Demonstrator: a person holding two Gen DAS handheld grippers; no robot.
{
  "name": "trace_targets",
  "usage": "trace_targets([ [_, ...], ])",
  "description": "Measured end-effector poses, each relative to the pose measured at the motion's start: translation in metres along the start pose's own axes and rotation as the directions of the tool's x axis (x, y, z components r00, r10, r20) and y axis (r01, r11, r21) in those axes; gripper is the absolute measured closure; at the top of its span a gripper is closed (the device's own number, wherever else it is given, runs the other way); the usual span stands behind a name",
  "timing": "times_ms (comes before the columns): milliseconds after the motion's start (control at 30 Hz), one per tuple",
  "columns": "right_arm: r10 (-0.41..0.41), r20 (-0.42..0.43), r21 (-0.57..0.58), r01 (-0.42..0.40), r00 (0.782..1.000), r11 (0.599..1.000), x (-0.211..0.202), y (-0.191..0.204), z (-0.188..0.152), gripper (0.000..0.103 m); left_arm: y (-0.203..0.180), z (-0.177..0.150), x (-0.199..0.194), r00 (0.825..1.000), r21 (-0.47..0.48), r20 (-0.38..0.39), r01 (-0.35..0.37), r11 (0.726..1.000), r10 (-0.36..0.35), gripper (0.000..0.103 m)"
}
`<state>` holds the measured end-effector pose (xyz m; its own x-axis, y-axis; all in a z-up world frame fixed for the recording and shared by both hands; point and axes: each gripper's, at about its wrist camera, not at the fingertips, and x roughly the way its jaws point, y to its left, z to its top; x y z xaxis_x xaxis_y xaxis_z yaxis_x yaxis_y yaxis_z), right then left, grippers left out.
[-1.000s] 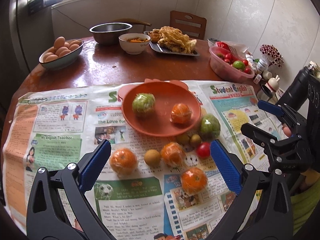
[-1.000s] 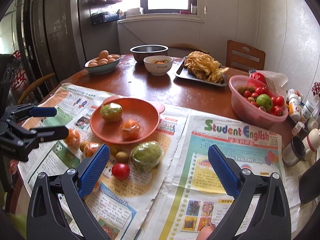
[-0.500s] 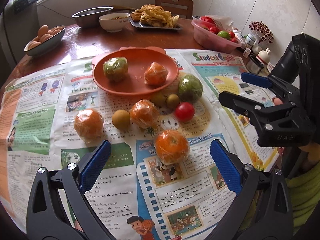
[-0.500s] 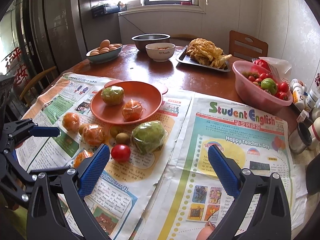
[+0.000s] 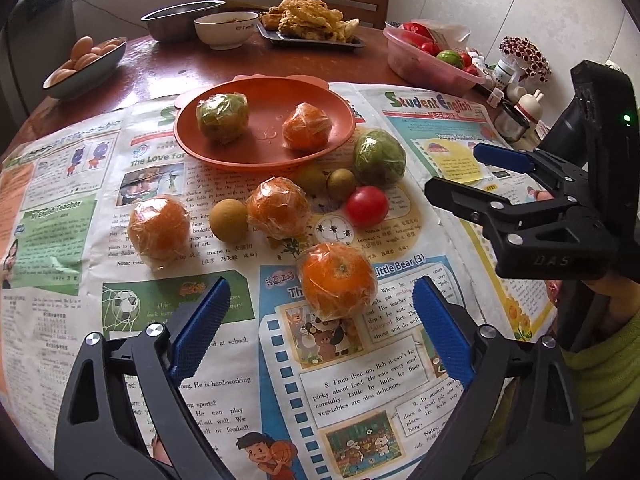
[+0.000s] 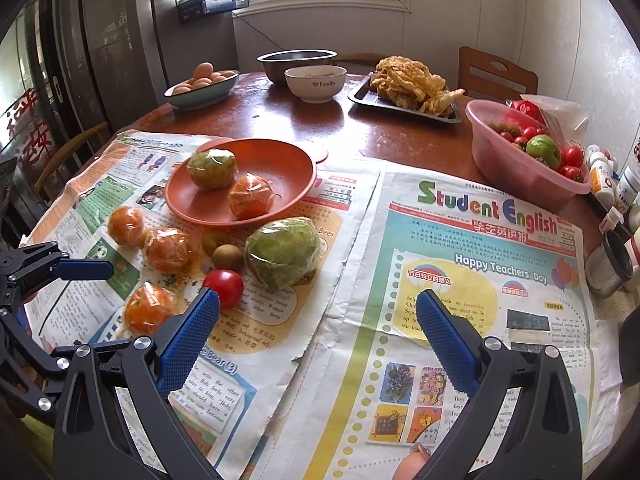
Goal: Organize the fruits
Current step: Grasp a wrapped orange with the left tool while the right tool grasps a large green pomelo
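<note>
— Lying straight ahead of the left gripper, and just beyond its tips, the nearest plastic-wrapped orange mandarin is seen on the printed newspaper sheet. Is it framed by the two blue ribbed fingers?

— It is framed, though slightly toward the right-hand finger. The jaws are held wide apart, wider than the fruit, and nothing is gripped between them.

— Can a long axis be made out on that fruit?

— None that matters; it is judged nearly round, stem end turned up toward the camera, so any closing direction should serve.

— And the right gripper?

— It is also spread wide and empty. In the right wrist view its space is filled by bare newspaper, with the small red tomato just beside its left fingertip. The same mandarin is seen off to the left of it, outside the fingers.

— So the left side is judged nearer?

— Yes. A short advance forward is all that appears to be needed before closing.

— Where would the fruit be carried?

— Probably to the round orange plastic plate, farther ahead and a little left, past two more wrapped mandarins. One wrapped green fruit and one wrapped mandarin already lie in it.
</note>
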<state>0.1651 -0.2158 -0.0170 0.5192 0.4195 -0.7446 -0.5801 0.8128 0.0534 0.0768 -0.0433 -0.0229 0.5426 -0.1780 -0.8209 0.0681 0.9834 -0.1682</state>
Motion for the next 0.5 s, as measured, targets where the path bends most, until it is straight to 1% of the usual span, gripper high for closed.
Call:
trace_targets([
  [133,0.005,-0.005,0.006,-0.004,1.000,1.000,0.006,-0.003,0.002,0.004,-0.001,0.000,0.001,1.000,0.000,0.000,0.013,1.000,-0.013,0.026],
  [300,0.010,-0.012,-0.005,-0.010,1.000,1.000,0.013,-0.003,0.007,0.004,-0.005,0.001,0.004,0.999,0.011,-0.005,0.039,0.999,-0.039,0.041],
  [367,0.013,-0.018,-0.009,-0.013,1.000,1.000,0.017,-0.003,0.008,0.004,-0.008,0.002,0.005,0.999,0.020,-0.009,0.049,0.999,-0.048,0.044],
  [500,0.023,-0.021,-0.010,-0.023,1.000,1.000,0.024,-0.004,0.012,0.004,-0.011,0.003,0.010,0.998,0.027,-0.019,0.061,0.998,-0.060,0.055],
])
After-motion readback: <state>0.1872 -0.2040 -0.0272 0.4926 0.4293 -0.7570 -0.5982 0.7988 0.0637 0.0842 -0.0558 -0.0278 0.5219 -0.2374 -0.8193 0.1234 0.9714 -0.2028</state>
